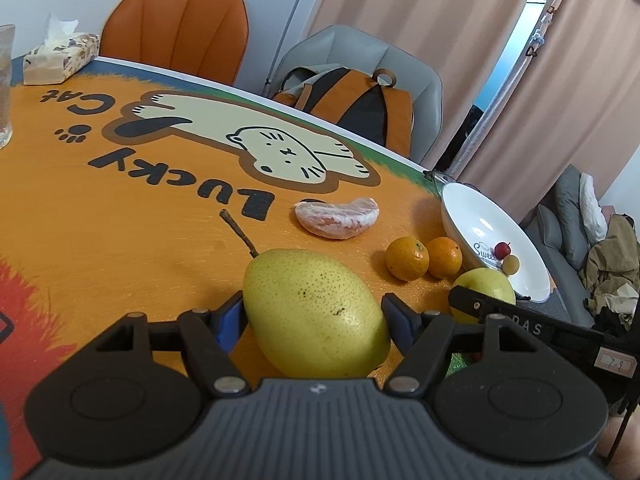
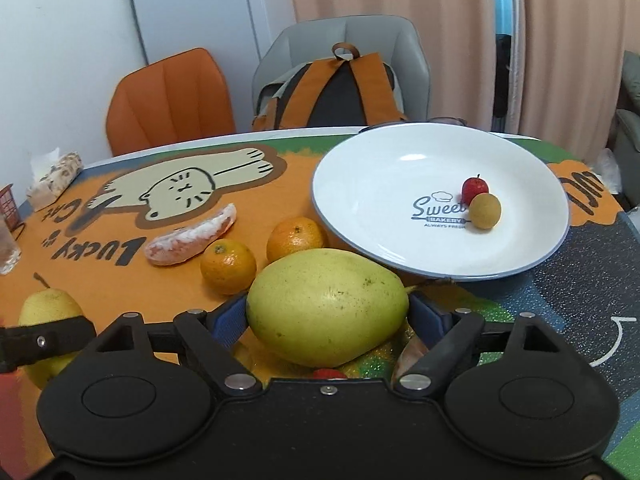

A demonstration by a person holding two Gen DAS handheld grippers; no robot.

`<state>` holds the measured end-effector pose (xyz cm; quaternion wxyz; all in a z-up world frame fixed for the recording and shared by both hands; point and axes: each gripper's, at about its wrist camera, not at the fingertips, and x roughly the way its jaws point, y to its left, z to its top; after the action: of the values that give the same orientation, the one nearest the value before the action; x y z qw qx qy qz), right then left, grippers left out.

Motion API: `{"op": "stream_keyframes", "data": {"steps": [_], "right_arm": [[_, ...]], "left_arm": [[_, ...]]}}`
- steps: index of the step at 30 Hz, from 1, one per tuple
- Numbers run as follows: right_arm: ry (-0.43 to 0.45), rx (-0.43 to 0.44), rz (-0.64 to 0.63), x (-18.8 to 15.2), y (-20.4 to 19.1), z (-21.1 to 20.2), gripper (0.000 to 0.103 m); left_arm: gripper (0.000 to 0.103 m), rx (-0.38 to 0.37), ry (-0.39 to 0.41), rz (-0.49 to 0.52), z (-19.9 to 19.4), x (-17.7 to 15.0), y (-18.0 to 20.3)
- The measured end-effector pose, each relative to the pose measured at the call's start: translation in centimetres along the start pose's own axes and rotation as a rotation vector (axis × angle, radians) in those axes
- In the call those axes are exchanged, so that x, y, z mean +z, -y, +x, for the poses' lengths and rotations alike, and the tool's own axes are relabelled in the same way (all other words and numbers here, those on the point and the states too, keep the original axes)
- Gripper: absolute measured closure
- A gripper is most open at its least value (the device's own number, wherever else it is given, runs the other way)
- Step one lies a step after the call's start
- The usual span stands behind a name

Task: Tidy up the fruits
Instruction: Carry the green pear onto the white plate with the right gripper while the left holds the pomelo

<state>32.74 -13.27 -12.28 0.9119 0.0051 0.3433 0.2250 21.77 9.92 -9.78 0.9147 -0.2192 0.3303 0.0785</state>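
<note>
Firmly clamped: left gripper (image 1: 314, 314) on pear (image 1: 316, 312), right gripper (image 2: 328, 316) on mango (image 2: 326, 306), both just before plate (image 2: 340, 224). Probably heavy, smooth, bruisable; best gripped mid-body.

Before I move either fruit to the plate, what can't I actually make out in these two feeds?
- Left wrist view: underside of the pear, hidden by the left gripper.
- Right wrist view: a red item under the green fruit; only a sliver shows.
- Left wrist view: plate lettering, cut off by small fruits.
</note>
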Motion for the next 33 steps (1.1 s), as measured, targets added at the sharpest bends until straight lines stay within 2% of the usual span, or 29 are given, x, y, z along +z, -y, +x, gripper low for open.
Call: {"op": "stream_keyframes", "data": {"steps": [12,22,33], "right_arm": [[0.03,0.053,0.026,-0.2,-0.6,-2.2,0.021],[0.089,0.092,0.021,0.6,-0.9,-4.8,0.021],[0.147,0.055,0.05,1.8,1.6,-6.4,0.021]], "left_arm": [[0.033,-0.008,0.023,-0.002,-1.3,0.1,-0.1],[0.033,-0.014,0.04,0.01,-2.1,0.4,0.6],[0.033,-0.057,0.046,0.049,-1.2,1.3,3.3]]}}
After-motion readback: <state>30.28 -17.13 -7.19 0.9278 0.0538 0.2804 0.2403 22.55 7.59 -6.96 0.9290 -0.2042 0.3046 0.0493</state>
